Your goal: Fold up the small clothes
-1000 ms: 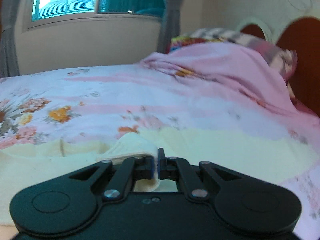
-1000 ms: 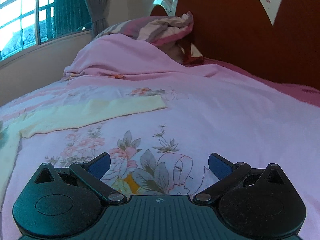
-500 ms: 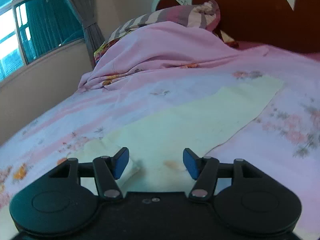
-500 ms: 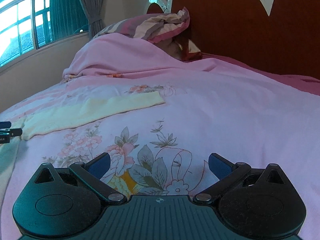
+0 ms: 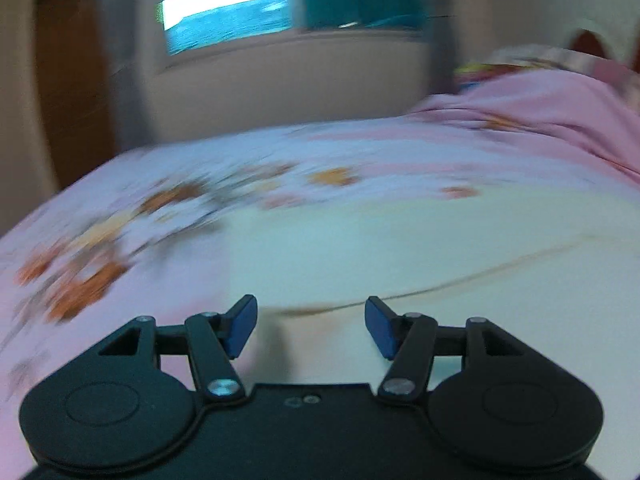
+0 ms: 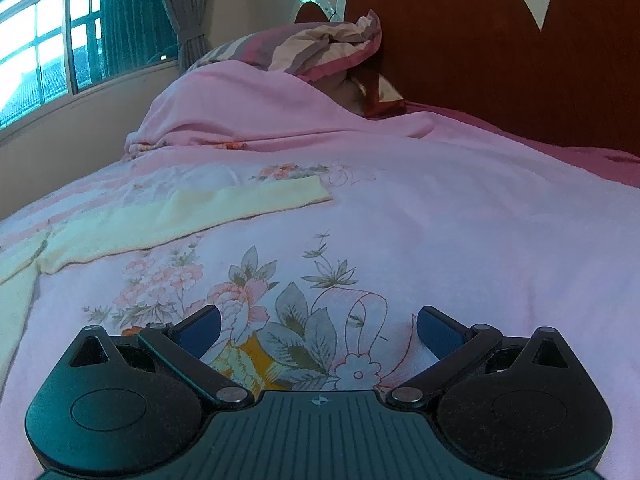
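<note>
Lying flat on bed [image 6: 460, 216]: pale yellow garment [image 5: 420, 248], spread over pink floral bedcover [image 6: 280, 280], long narrow part reaching toward headboard [image 6: 500, 48] in right wrist view, its squared end just short of a printed flower cluster. Faint seam or fold line crossing the cloth from lower centre to right edge in left wrist view. Small brownish stain near the cloth's near edge, just ahead of the left tool.

Left tool [image 5: 311, 326]: released, blue pads [image 5: 240, 330] standing apart, nothing between them; yellow cloth directly beneath and ahead, not gripped. View heavily blurred; contact with cloth not determinable.

Right tool [image 6: 318, 330]: released, pads wide apart, empty; poised over printed flowers on bare bedcover, well apart from the garment, which lies off to its left.

Further items: bunched pink blanket [image 6: 248, 108] heaped at head of bed; striped pillow [image 6: 312, 46] on top of it against the headboard; window [image 6: 48, 48] with grey curtain [image 6: 184, 12] on far wall; brown wooden panel [image 5: 72, 92] left of window in left wrist view.
</note>
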A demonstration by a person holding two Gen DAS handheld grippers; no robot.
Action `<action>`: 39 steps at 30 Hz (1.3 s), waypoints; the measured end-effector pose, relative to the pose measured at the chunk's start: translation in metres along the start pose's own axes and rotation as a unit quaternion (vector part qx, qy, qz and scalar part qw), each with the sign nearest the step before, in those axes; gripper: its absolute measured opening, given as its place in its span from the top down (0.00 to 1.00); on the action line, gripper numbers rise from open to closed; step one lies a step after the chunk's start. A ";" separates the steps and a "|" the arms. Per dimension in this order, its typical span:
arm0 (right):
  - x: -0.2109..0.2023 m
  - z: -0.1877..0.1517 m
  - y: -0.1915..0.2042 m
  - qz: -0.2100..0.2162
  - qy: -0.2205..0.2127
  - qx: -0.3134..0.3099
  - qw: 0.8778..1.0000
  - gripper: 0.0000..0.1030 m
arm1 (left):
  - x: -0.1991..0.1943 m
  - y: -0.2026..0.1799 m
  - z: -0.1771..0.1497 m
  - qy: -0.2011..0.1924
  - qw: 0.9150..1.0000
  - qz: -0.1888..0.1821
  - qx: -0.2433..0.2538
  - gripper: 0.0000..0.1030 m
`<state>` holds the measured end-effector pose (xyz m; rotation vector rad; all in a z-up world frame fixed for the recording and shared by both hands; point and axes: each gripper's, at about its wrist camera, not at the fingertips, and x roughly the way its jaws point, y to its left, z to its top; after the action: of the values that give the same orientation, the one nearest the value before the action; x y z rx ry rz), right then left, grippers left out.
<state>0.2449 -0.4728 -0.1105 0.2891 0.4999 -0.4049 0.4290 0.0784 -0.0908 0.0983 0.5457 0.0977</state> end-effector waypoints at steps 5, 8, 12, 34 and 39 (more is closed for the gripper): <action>0.003 -0.001 0.007 -0.015 0.007 -0.015 1.000 0.00 | 0.031 0.048 0.002 0.066 0.993 0.011 -0.101 0.40; 0.004 -0.002 0.011 -0.021 0.008 -0.024 0.999 0.00 | 0.030 0.051 0.000 0.063 0.993 0.008 -0.096 0.40; 0.009 0.002 0.021 -0.016 0.011 -0.048 0.999 0.00 | 0.027 0.048 -0.003 0.063 0.994 0.006 -0.093 0.40; 0.123 0.073 0.244 0.302 0.079 -0.013 0.950 0.43 | -0.001 0.127 -0.034 0.028 0.988 0.016 -0.152 0.41; 0.163 0.060 0.280 0.327 0.139 0.022 0.934 0.43 | 0.001 0.126 -0.036 0.027 0.988 0.015 -0.153 0.39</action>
<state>0.5238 -0.2970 -0.0971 0.5381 0.6372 0.2812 0.4027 0.2055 -0.1070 -0.1961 0.5779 0.2131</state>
